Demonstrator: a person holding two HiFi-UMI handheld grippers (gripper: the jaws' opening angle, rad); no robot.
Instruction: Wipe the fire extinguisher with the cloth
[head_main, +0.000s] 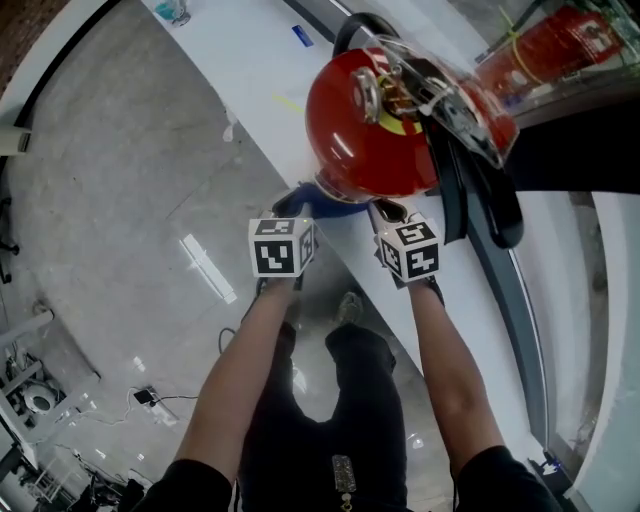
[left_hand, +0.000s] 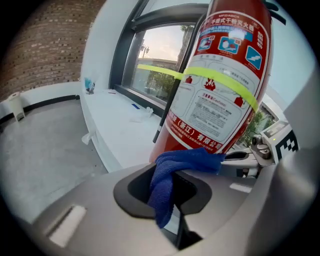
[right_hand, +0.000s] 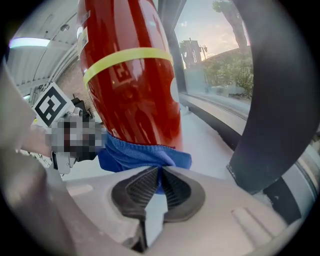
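Holding a blue microfibre cloth (left_hand: 187, 160) stretched between both grippers and laid against the lower body of the red fire extinguisher (head_main: 365, 130); pinching one bunched end in the fingers of the left gripper (left_hand: 167, 192), wedged partly apart by the wad; nipping a thin edge in the right gripper (right_hand: 159, 192), fingers pressed almost together on it. Working on a cylinder set upright on a white window ledge (head_main: 250, 70), seemingly close to the near edge, above the grey floor (head_main: 110, 200).

Likely to go wrong from here: dragging or tipping the cylinder toward that edge by pulling both ends too hard at once; losing the right-hand end, with only a slim hem in that pinch; catching the cloth on the yellow-green band (left_hand: 220, 80), or scuffing the printed label (left_hand: 210, 115) with a bunched fold.

Around: black discharge hose (right_hand: 272, 100) hanging down one flank, near the right gripper and probably barring a full sweep round that side; window frame (left_hand: 165, 12) behind; second red extinguisher (head_main: 560, 40), as it seems, behind clear casing and well apart; cables (head_main: 150, 400) down on the floor, out of the way.
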